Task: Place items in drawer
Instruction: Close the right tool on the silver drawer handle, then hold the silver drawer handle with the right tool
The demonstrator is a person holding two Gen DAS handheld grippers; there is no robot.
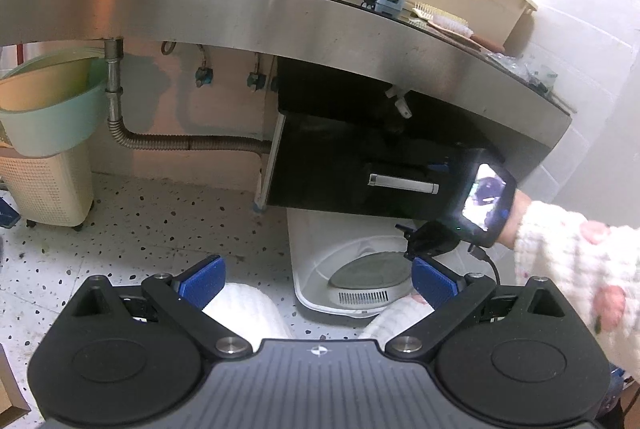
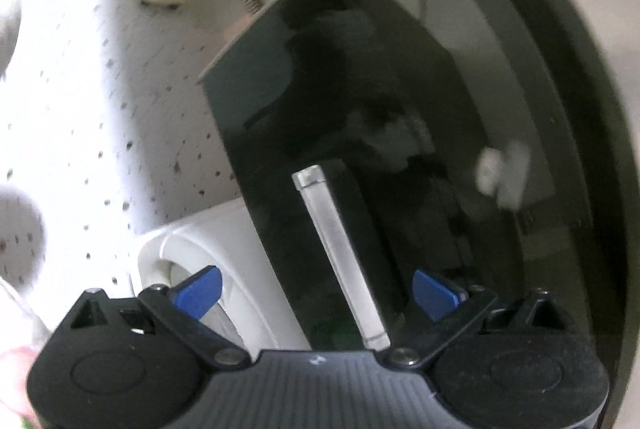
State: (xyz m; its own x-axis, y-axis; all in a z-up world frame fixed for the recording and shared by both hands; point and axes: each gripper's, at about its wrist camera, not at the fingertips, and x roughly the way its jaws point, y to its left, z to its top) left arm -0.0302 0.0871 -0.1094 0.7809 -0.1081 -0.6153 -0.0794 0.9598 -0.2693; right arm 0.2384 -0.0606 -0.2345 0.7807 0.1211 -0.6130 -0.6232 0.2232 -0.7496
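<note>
A black drawer [image 1: 320, 169] with a silver bar handle [image 1: 403, 183] hangs under the steel counter [image 1: 240, 17]; it looks slightly pulled out. My left gripper [image 1: 316, 281] is open and empty, low above the floor, well back from the drawer. My right gripper [image 2: 316, 293] is open; the drawer handle [image 2: 340, 253] lies between its blue pads [image 2: 200, 291], untouched. In the left wrist view the right gripper's body with its lit screen [image 1: 486, 203] sits at the drawer's right end. The right view is blurred.
A white bin with a grey lid [image 1: 360, 277] stands on the speckled floor under the drawer. A cream laundry basket [image 1: 48, 189] and green tub [image 1: 48, 109] are at the left. A drain pipe [image 1: 116, 101] runs behind. Toiletries and a comb [image 1: 440, 21] lie on the counter.
</note>
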